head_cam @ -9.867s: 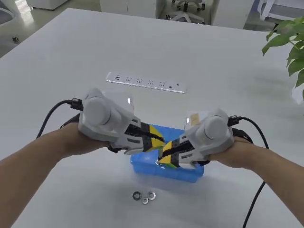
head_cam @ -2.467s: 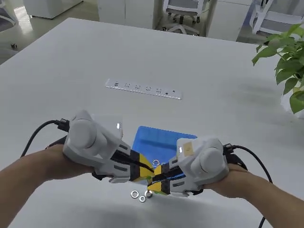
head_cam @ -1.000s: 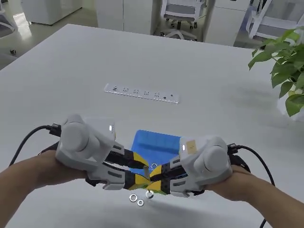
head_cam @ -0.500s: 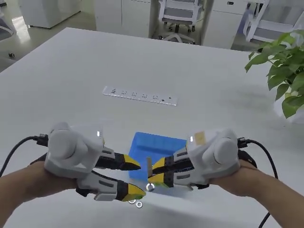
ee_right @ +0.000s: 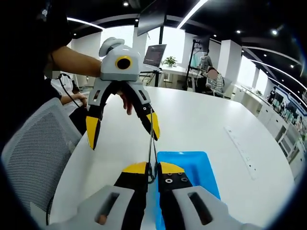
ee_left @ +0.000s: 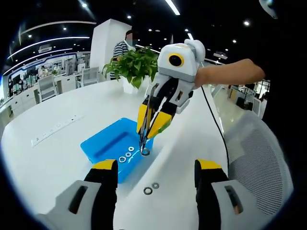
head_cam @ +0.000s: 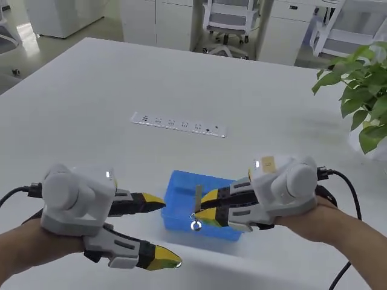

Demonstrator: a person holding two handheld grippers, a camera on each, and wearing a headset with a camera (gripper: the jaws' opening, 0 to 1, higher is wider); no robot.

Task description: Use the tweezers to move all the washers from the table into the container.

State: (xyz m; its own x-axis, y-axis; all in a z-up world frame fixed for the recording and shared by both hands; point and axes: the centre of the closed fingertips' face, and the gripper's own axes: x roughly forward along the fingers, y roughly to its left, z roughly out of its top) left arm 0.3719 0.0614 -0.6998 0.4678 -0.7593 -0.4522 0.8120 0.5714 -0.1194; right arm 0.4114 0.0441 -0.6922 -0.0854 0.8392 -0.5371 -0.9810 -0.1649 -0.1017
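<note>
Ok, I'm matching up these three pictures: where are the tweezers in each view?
Head view: tweezers low centre, in the right gripper, against the blue container.
Left gripper view: tweezers at centre, tips at the container's edge.
Right gripper view: tweezers at centre, between that gripper's jaws.
Shared landmark: the blue container.

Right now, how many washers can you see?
6 washers: three in the blue container, one in the tweezers the right gripper holds, two on the table by the container. Others may be hidden.
</note>
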